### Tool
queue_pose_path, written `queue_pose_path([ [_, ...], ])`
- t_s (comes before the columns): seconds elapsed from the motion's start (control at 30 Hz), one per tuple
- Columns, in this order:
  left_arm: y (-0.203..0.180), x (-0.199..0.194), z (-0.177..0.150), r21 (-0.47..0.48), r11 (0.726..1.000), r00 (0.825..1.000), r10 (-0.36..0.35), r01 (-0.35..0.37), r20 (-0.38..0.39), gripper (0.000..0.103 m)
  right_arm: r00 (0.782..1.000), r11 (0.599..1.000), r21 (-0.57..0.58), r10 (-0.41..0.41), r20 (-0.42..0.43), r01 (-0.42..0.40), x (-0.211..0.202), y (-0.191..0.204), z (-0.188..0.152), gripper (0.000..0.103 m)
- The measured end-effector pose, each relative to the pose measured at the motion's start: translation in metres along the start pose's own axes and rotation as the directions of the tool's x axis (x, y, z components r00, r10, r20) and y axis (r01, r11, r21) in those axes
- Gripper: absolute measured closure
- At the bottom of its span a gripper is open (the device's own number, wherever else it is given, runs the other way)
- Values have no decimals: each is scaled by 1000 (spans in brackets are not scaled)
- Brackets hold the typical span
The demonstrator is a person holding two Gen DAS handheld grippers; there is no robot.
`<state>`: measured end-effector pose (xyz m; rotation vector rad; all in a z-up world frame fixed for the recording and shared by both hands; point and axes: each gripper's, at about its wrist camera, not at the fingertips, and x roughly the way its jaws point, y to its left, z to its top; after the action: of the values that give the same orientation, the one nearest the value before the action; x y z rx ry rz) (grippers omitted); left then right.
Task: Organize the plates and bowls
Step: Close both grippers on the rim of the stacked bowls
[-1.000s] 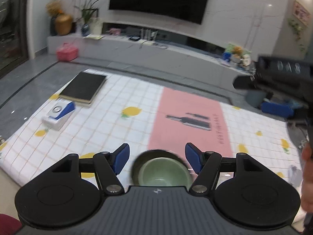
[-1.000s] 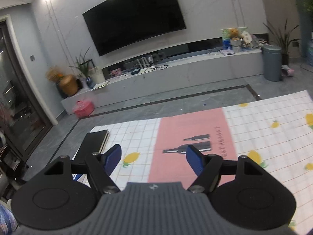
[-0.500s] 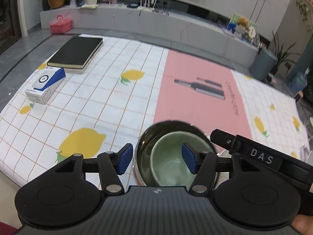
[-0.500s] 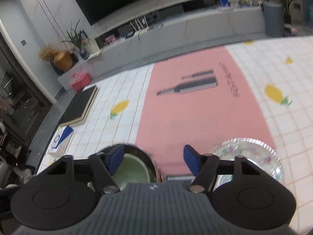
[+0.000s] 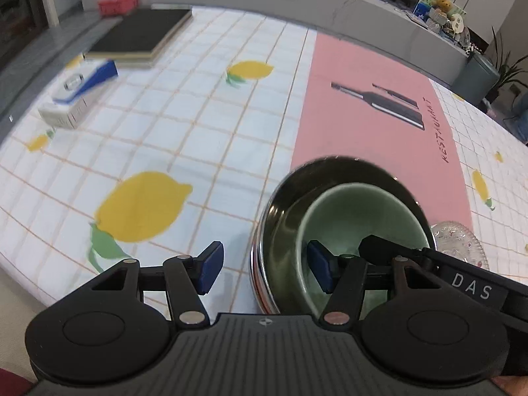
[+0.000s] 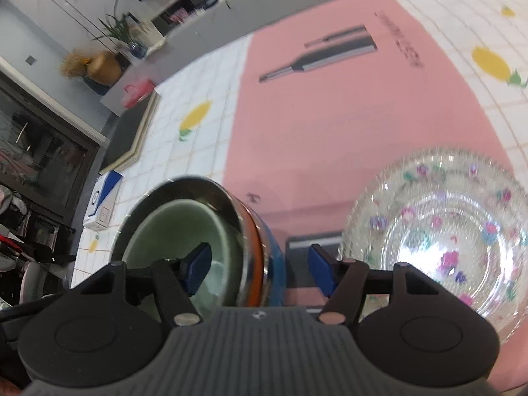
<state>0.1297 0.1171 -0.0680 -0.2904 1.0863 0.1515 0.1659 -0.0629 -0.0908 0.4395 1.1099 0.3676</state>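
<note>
A steel bowl (image 5: pixel 283 198) with a blue and orange outside (image 6: pixel 264 231) stands on the tablecloth. A pale green bowl (image 5: pixel 359 217) sits inside it and shows in the right wrist view (image 6: pixel 178 227) too. A clear glass plate with flowers (image 6: pixel 439 231) lies to its right, its edge in the left wrist view (image 5: pixel 458 241). My left gripper (image 5: pixel 264 272) is open astride the steel bowl's left rim. My right gripper (image 6: pixel 257 269) is open astride its right rim, one finger inside the green bowl.
A dark book (image 5: pixel 142 33) and a white and blue box (image 5: pixel 79 95) lie at the table's far left. The pink strip of the tablecloth (image 5: pixel 379 112) runs behind the bowls. The near table edge (image 5: pixel 19 283) is just below the left gripper.
Both grippers have moved down and closer to the nested bowls. The left gripper shifted left over the steel rim; the right gripper now straddles the right rim beside the glass plate.
</note>
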Motion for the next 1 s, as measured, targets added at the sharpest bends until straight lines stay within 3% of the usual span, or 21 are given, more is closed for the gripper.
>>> queue_pose_path([
  [0.23, 11, 4, 0, -78, 995, 998, -64, 63, -9, 32, 999, 998, 51, 33, 6, -33, 5, -4, -2, 38],
  [0.33, 20, 12, 0, -144, 979, 988, -151, 144, -37, 32, 995, 989, 111, 97, -8, -96, 6, -13, -3, 44],
  [0.4, 24, 16, -2, -184, 963, 977, -209, 197, -48, 38, 994, 987, 122, 109, -6, -107, 6, -13, -3, 47],
  [0.5, 22, 14, -4, -185, 963, 978, -205, 195, -35, 38, 994, 986, 126, 111, -3, -109, 5, -13, -4, 49],
  [0.57, 24, 13, -4, -204, 959, 978, -207, 196, -34, 41, 997, 991, 111, 81, -2, -80, 4, -12, -4, 60],
  [0.7, 27, 13, -4, -224, 954, 977, -212, 198, -35, 42, 999, 998, 41, 51, 16, -51, 4, -4, -8, 62],
  [1.0, 15, -1, -2, -153, 978, 989, -147, 145, -5, 46, 997, 996, 43, 72, 26, -73, 3, -5, -7, 62],
])
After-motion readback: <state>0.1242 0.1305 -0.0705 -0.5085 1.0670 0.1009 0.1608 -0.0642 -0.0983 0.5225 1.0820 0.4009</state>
